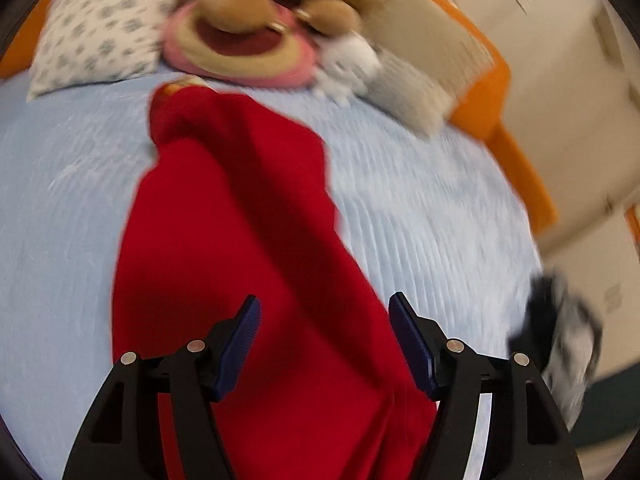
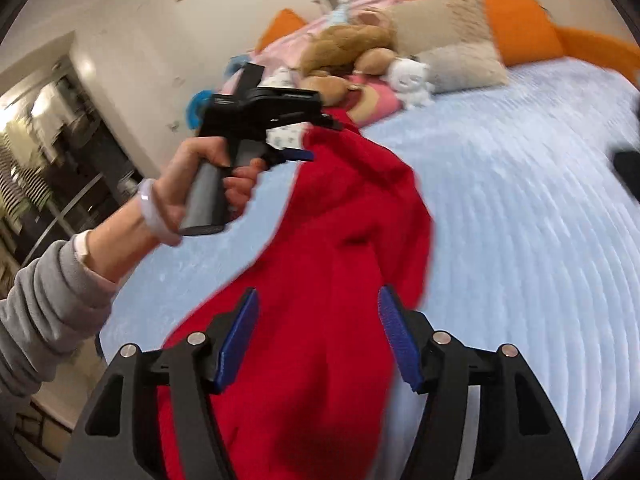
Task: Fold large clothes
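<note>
Across the middle of both views, the red garment is laid on the blue bedspread as one long band, its long axis running from the bottom of the frame up toward the plush toys at upper centre. At left in the right wrist view, the left gripper is held in a hand near the far end, seemingly open. Nearer, the right gripper is spread over the near end, nothing pinched. Neither pair of pads presses cloth; each end is judged to be reached by its own gripper.
</note>
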Tool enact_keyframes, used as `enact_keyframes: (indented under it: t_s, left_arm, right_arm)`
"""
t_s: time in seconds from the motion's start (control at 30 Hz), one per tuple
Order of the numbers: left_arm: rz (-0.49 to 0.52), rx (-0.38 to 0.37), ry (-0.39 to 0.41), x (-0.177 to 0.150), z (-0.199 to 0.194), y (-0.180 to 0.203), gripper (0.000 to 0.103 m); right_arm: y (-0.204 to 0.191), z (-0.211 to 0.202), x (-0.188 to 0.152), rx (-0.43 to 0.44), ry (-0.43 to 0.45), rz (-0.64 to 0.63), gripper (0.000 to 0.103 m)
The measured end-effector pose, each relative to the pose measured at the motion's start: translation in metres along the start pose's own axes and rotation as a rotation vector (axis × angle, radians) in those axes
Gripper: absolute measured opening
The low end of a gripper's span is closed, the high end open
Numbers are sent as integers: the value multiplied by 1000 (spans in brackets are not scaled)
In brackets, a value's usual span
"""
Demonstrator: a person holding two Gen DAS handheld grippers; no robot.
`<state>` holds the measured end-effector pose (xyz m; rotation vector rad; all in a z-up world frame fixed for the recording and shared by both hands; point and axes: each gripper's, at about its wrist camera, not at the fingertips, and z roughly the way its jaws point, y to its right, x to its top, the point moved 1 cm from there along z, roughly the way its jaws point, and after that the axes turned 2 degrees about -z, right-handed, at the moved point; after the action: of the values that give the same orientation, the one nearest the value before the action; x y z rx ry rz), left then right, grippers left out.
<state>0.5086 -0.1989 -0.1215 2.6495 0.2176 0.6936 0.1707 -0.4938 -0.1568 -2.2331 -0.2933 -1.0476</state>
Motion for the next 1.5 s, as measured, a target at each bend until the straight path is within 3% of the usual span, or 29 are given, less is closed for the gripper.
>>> enact_keyframes:
  t_s: [0.03,0.13,0.17,0.27,0.33,0.47,0.53,0.63,0.67,0.73,0.8,0.93,1.03,1.1,1.2,1.37,1.5]
  left_arm:
    - [-12,34,4,10,6,-5,69]
    - [-7,141,-7,38,31,-16,69]
    - [-3,164,-10,47,42,-17,69]
    - [29,142,-22,67,64,-10,69]
    - [90,153,-35,73,82,5,69]
    - [219,249,-111,71,135,31,69]
    - [210,281,-123,64,155,29,69]
    - [160,241,-56,53,155,20,69]
    - [164,226,-46,50,152,20,69]
    - [182,172,-64,42,139,21,69]
    - [186,119,-90,31,118,19,69]
    - [212,-30,-150,-13,54,11,69]
    - [295,-96,-185,-64,7,5,72]
    - [376,-124,-221,-103,-19,1,72]
    - [491,-155,-276,-159,-52,-7,72]
    - [615,-241,-296,-237,-114,-22,72]
    - [752,-175,-322,-301,-127,-32,74]
  right_arm:
    - [-2,12,10,5,-7,-23,54]
    - [6,50,33,63,-49,-8,30]
    - [10,64,40,73,-63,6,26]
    - [21,92,52,47,-95,6,25]
    - [36,110,55,-15,-146,21,25]
    - [71,114,44,-123,-191,74,23]
    - [90,105,31,-157,-190,113,23]
    - [105,89,20,-146,-181,174,24]
    - [107,82,19,-153,-181,182,30]
    - [107,65,16,-152,-168,196,39]
    - [101,46,13,-144,-145,197,39]
    - [76,11,-3,-112,-102,196,39]
    - [46,-13,-17,-15,-63,226,39]
    - [25,-19,-26,41,-77,212,39]
    - [-6,-21,-42,46,-141,151,39]
    - [-30,-15,-75,-45,-268,78,39]
    - [-33,-1,-101,-139,-355,8,38]
